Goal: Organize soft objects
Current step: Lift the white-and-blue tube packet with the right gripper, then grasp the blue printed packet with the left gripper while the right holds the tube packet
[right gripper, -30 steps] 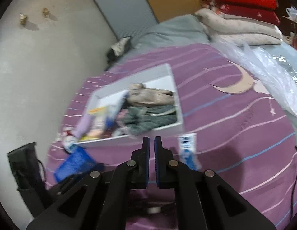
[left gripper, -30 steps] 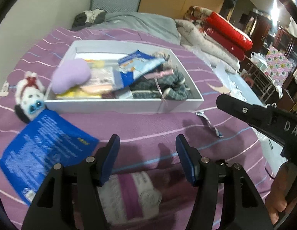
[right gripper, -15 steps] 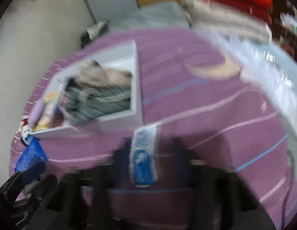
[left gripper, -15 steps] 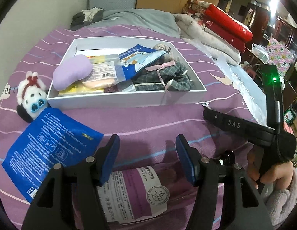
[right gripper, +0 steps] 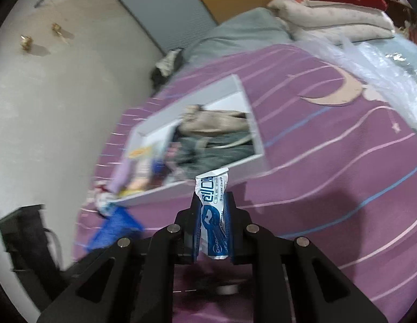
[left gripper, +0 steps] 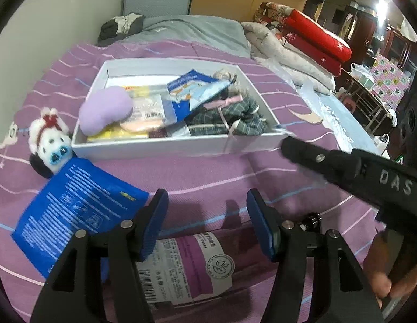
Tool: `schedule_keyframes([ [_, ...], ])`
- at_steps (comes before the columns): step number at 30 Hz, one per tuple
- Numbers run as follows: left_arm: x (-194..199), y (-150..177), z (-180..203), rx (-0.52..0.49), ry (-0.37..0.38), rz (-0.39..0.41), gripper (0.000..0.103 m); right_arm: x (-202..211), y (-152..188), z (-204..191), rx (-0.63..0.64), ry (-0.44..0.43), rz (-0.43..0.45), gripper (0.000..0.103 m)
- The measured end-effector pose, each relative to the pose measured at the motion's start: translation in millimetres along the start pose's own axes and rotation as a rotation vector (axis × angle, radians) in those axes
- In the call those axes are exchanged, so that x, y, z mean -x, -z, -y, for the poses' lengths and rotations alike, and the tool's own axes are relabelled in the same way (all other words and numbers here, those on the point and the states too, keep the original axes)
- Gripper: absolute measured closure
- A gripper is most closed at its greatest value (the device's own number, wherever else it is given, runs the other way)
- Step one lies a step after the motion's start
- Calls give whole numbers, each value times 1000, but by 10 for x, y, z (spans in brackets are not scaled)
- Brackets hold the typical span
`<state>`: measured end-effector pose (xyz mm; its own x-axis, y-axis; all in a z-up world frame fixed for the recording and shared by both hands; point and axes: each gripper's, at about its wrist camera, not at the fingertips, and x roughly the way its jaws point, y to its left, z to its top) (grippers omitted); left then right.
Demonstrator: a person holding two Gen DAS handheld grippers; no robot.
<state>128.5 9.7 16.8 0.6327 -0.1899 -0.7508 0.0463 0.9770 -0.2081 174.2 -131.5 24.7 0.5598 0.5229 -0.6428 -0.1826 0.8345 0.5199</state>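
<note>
right wrist: gripper (right gripper: 212,215) now clamps packet (right gripper: 213,215).

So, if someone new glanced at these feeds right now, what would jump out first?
Probably the blue-and-white packet pinched upright in the right gripper, above the purple bedspread. Next, the white box mid-bed, crammed with a lilac plush, packets and plaid clothing. The left gripper hangs open over a purple-labelled pack.
</note>
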Motion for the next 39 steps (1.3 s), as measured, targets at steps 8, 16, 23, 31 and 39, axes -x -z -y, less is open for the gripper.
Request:
schedule_keyframes([
  [8, 207, -84, -188, -4, 2, 17, 41, -87, 144, -326, -18, -51, -10, 89],
  [16, 153, -62, -423, 40, -40, -32, 41, -242, 280, -356, -26, -77, -41, 89],
  [23, 222, -98, -638, 80, -8, -67, 41, -367, 372, -308, -28, -74, -76, 89],
  [31, 440, -129, -1220, 177, -35, -36, 34, -388, 409, -392, 19, -72, -69, 89],
  [39, 343, -11, -1542, 223, 34, -89, 30, -383, 430, -425, 36, -67, -62, 89],
])
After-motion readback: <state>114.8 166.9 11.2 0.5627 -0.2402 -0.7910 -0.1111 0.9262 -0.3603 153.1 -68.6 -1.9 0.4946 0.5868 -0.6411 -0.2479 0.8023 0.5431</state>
